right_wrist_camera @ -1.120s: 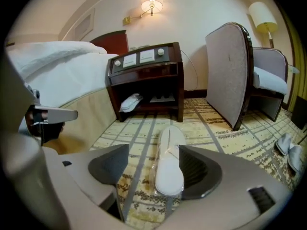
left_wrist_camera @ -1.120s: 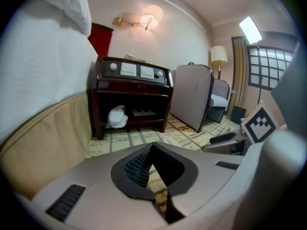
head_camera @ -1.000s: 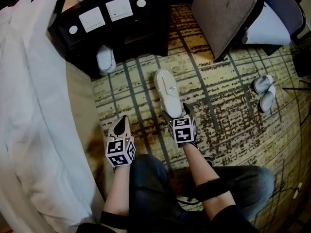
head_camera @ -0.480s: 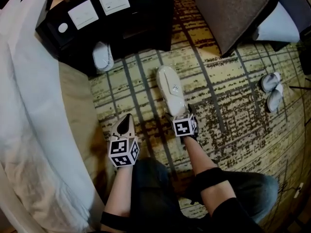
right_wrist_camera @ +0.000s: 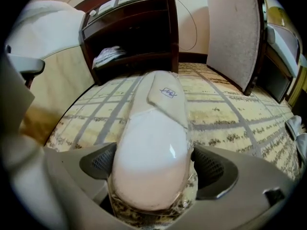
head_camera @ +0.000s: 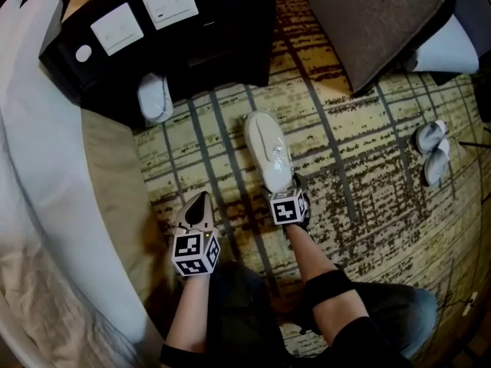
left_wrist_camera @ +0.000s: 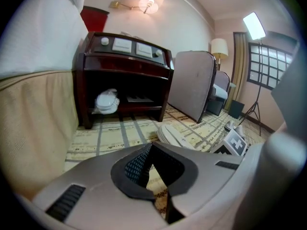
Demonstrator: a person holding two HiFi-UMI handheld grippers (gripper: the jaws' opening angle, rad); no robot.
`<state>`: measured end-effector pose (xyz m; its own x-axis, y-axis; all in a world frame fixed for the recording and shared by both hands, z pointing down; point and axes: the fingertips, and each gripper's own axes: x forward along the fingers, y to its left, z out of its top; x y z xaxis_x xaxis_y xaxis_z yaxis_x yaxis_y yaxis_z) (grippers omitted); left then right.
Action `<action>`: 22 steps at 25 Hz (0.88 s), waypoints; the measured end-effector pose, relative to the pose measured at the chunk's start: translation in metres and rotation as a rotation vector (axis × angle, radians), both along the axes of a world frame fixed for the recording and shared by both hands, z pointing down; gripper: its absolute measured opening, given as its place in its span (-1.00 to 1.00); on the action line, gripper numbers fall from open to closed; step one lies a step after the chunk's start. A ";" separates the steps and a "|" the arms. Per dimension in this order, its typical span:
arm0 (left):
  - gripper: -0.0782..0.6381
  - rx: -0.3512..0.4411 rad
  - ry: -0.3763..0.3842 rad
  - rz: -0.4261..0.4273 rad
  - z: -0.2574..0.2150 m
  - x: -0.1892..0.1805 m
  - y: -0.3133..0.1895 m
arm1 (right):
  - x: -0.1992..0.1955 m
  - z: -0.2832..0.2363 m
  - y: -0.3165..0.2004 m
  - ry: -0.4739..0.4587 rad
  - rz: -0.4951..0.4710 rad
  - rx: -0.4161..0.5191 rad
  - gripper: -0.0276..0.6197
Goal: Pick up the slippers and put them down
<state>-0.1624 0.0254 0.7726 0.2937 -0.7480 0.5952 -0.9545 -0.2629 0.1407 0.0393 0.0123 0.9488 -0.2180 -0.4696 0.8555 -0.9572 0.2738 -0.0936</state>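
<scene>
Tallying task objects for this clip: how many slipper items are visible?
4: a plastic-wrapped slipper mid-carpet, a white bundle on the nightstand's lower shelf, and two loose slippers side by side at far right. The first two may each hold a pair.

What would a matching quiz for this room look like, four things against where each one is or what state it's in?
Things:
1 wrapped slippers
2 folded white slippers
3 loose slipper pair
4 left gripper

Place or state:
A jaws shut
B in the nightstand's open compartment
C on the carpet, far right
D on the carpet, centre

Pairs: 1-D, 2-B, 3-C, 4-A
</scene>
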 end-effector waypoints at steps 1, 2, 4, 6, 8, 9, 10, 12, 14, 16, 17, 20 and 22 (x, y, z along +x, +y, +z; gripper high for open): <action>-0.78 -0.004 0.002 -0.001 0.002 0.000 -0.001 | -0.001 0.001 0.000 0.002 -0.011 0.001 0.66; -0.78 -0.008 0.004 -0.001 0.004 0.001 -0.002 | -0.002 0.002 0.000 0.006 -0.019 0.001 0.61; -0.78 -0.012 0.005 -0.002 0.008 0.002 -0.003 | -0.004 0.004 0.000 0.011 -0.024 0.002 0.56; -0.78 -0.014 0.005 -0.005 0.010 0.001 -0.005 | -0.005 0.003 -0.001 0.008 -0.017 0.006 0.51; -0.78 -0.016 0.004 -0.007 0.012 0.001 -0.007 | -0.004 0.002 -0.003 0.006 -0.014 0.015 0.49; -0.78 -0.018 0.004 -0.007 0.013 0.001 -0.008 | -0.003 0.001 -0.004 0.005 -0.013 0.018 0.48; -0.78 -0.020 0.003 -0.008 0.014 0.001 -0.008 | -0.003 0.001 -0.004 0.003 -0.012 0.018 0.47; -0.78 -0.024 0.003 -0.007 0.016 0.001 -0.008 | -0.003 -0.001 -0.005 0.003 -0.009 0.019 0.46; -0.78 -0.027 0.002 -0.005 0.018 0.002 -0.007 | -0.003 -0.003 -0.006 0.003 -0.004 0.022 0.46; -0.78 -0.029 0.002 -0.007 0.019 0.001 -0.005 | -0.003 -0.007 -0.008 -0.007 0.005 0.024 0.46; -0.78 -0.030 0.002 -0.009 0.020 0.001 -0.004 | -0.003 -0.009 -0.009 -0.013 0.009 0.026 0.46; -0.78 -0.032 0.002 -0.016 0.023 -0.001 -0.002 | -0.005 -0.018 -0.017 -0.025 0.015 0.045 0.46; -0.78 -0.033 0.004 -0.019 0.025 -0.002 -0.001 | -0.006 -0.024 -0.022 -0.026 0.013 0.058 0.46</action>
